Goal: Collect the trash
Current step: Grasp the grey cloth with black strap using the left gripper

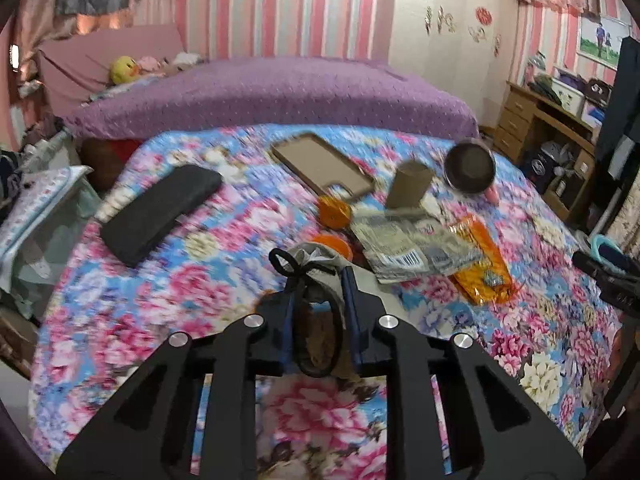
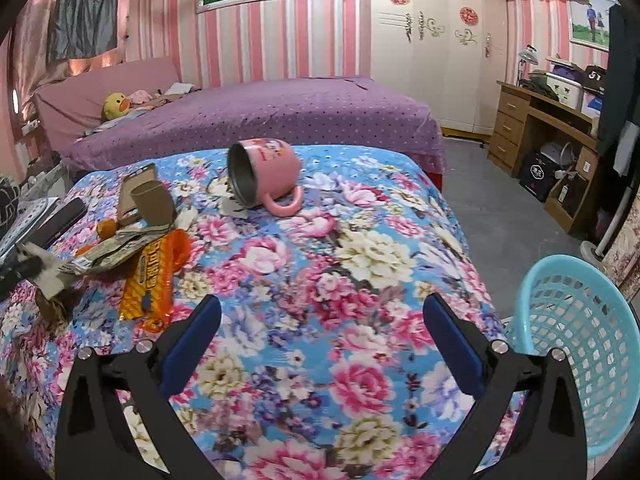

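While your L gripper (image 1: 316,300) clamps a crumpled scrap (image 1: 316,258), R gripper (image 2: 320,344) gapes empty; wrappers (image 1: 416,244) at 1 o'clock remain, basket (image 2: 580,344) looks bare

Both wrist views look down-forward, close over floral bedspread (image 1: 160,280) (shared).

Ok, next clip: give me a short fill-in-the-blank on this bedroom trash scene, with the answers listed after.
1. The left tool is shut on a grey scrap with a ____ string.
2. The right tool stands ____ and holds nothing.
3. The pink mug lies on its ____ on the floral quilt.
4. The basket beside the bed is light ____.

Answers: black; open; side; blue
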`<state>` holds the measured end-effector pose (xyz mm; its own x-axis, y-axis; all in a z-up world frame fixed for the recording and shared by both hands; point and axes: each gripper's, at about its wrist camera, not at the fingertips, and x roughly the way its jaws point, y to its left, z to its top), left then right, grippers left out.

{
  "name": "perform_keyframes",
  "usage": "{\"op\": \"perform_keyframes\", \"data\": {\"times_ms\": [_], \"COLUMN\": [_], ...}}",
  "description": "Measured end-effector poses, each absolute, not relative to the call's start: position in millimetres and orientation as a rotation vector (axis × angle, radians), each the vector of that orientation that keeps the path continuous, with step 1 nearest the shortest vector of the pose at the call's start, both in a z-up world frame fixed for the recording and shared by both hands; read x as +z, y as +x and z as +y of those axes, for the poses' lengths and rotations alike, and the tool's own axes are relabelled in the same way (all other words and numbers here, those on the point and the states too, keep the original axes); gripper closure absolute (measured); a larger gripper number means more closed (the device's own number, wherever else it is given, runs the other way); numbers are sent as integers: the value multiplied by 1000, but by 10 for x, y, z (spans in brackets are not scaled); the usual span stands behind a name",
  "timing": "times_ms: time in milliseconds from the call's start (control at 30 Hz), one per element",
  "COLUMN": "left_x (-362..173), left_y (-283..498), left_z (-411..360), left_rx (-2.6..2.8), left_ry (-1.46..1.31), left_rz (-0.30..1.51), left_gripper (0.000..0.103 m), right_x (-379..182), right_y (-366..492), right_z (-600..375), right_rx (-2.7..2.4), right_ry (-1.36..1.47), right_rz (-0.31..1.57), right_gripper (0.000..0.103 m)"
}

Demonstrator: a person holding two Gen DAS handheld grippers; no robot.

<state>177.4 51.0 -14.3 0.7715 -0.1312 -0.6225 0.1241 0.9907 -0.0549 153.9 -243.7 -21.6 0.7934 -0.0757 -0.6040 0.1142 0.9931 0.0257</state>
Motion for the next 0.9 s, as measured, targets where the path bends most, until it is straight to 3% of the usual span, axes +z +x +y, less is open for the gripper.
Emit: {"op": "perform_keyframes", "data": {"times_ms": [267, 533, 767, 800, 900], "left_x": [262, 102, -43, -59, -78], "left_y": [1416, 1558, 1661, 1677, 1693], "left_z": [767, 1062, 1239, 1252, 1258], "left_rx": [-17, 76, 88, 88, 85], "left_ry": [-17, -21, -87, -96, -108], "left_rz": [465, 527, 587, 595, 601], "left_gripper": [83, 83, 83, 83, 83], "right_x": [-276, -400, -616, -602, -593], "right_y": [1634, 1904, 2143, 2136, 2108], "right_z": [-2037, -1576, -1380, -1379, -1366], "right_rx": [-40, 62, 138, 155, 198], "right_ry": [11, -17, -24, -17, -4], "right_rz": [669, 732, 846, 839, 827], "right_gripper": [4, 6, 39, 56, 79]}}
